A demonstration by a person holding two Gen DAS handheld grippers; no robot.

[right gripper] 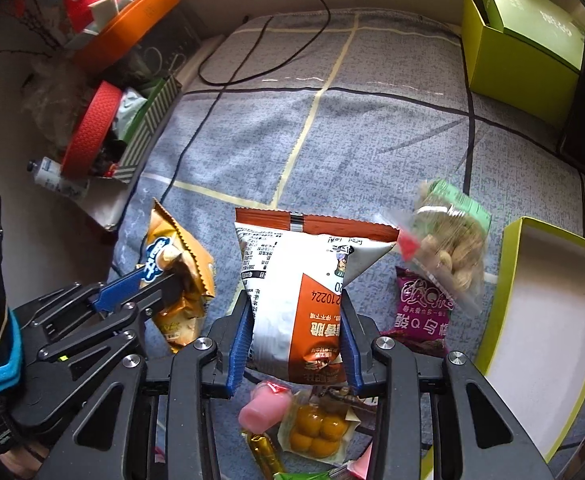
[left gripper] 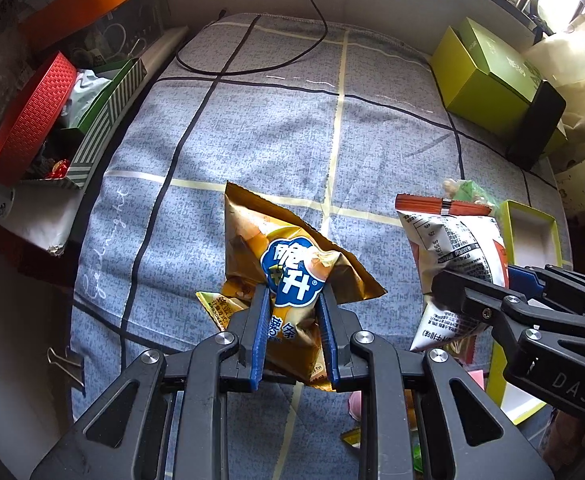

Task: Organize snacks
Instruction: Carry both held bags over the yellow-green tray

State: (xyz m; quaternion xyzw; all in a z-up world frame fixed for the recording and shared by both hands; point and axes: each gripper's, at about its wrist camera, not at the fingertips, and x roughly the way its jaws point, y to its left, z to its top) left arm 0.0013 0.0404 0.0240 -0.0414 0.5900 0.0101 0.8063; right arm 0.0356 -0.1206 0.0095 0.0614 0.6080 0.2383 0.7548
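Crumpled golden chip bag and white-orange snack bag, both pinched upright.

A home bedroom; checked bedsheet; gift boxes alongside

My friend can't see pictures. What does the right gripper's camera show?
The right gripper squeezes a white and orange snack bag above a blue-grey checked cloth. To its left the left gripper holds a golden chip bag; more snacks and an open green box lie nearby.
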